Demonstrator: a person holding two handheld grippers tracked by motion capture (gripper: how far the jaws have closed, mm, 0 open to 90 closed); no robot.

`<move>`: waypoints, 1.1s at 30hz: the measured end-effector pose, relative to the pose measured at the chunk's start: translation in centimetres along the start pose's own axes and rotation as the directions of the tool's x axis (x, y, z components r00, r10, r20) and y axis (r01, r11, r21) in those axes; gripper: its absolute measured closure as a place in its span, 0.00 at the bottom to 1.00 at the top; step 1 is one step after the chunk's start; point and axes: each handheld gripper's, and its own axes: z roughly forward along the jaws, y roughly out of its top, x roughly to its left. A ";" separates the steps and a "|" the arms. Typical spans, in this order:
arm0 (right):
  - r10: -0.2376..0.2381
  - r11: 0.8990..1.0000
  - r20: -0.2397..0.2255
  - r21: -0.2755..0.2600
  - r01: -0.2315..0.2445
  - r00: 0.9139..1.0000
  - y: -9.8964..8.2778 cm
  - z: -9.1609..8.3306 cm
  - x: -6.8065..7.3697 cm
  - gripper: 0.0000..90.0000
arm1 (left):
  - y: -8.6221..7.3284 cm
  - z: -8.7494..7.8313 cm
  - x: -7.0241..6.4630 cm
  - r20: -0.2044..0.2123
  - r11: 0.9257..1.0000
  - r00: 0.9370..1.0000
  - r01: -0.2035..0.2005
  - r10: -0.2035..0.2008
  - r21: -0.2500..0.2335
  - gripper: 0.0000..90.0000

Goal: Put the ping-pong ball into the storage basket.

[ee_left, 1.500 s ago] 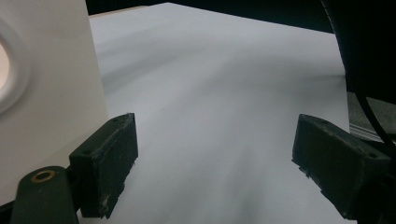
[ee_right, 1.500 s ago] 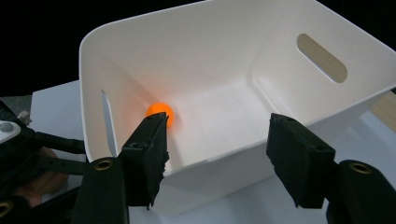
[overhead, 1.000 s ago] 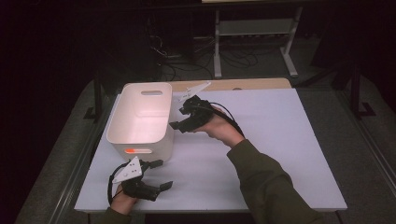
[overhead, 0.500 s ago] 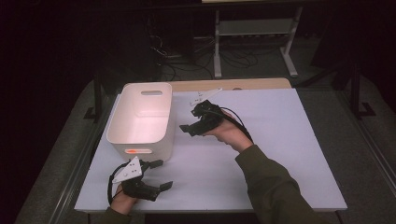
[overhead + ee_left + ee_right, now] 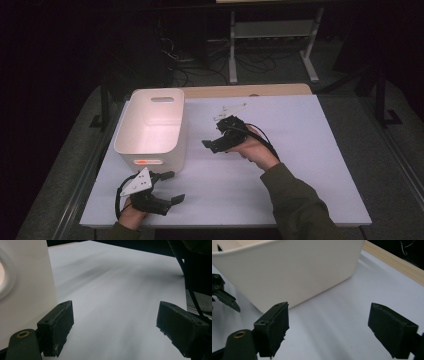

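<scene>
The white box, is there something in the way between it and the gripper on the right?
Nothing visible is. The right gripper hangs open beside the white box, its jaws pointing at the box's side wall. In the right gripper view, bare white table lies between jaws and wall.

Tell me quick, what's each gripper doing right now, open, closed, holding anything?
Left gripper: open, holding nothing, near the bin.
Right gripper: open, holding nothing, pointing at the bin.
</scene>
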 end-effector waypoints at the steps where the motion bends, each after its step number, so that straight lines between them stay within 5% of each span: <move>1: 0.000 1.000 0.007 0.000 0.000 1.000 -0.2 0.0 -0.1 0.16 | 0.0 0.0 0.0 0.000 1.000 1.000 0.000 0.000 0.000 0.15; 15: 0.022 1.000 0.093 0.000 -0.022 0.995 -3.4 -0.5 -0.5 0.02 | -0.1 -0.1 0.0 -0.003 1.000 1.000 -0.004 0.004 -0.014 0.15; 33: 0.070 0.998 0.114 -0.016 -0.068 0.991 -7.0 -1.8 -0.7 0.02 | -0.1 -0.1 -0.1 -0.003 1.000 1.000 -0.003 0.003 -0.016 0.15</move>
